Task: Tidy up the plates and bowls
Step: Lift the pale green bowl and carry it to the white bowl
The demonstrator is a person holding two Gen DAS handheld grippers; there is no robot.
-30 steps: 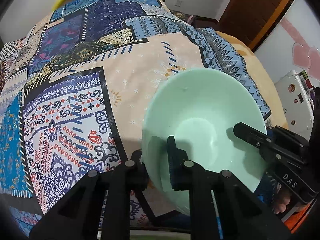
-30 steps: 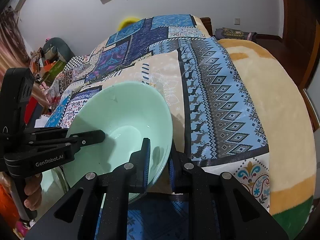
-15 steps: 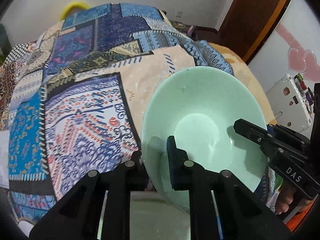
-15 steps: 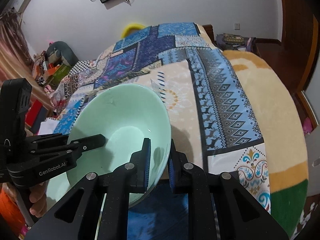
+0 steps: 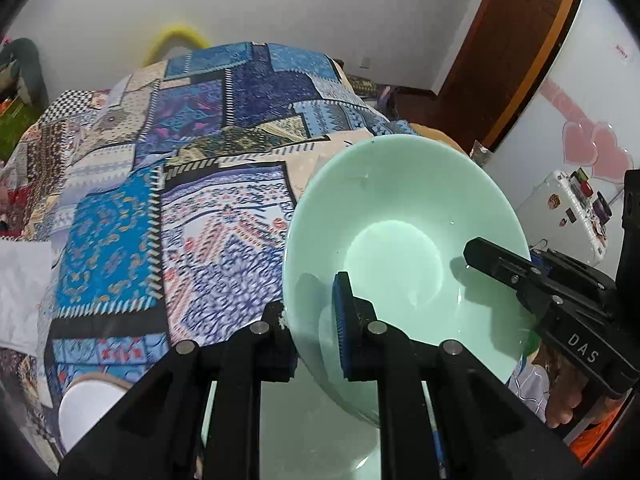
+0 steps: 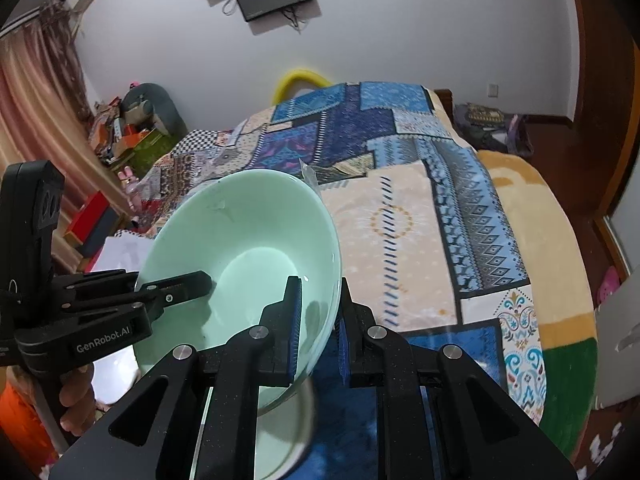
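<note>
bowl (image 5: pixel 404 240) lifted higher off bed (image 5: pixel 168 184) | left tool (image 5: pixel 312 332) – right tool (image 6: pixel 318 320) – each still clamped on rim

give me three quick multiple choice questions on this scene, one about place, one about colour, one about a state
1. Where on the bowl do the two grippers grip?
A. both on one side
B. on opposite sides of the rim
C. under its base

2. What colour is the bowl?
A. pale green
B. red
C. white

3. How is the right gripper?
A. wide open, away from the bowl
B. out of view
C. shut on the bowl's rim

Answers: 1 B, the left gripper pinches one side and the right the other. 2 A, pale green inside and out. 3 C, its fingers clamp the wall.
</note>
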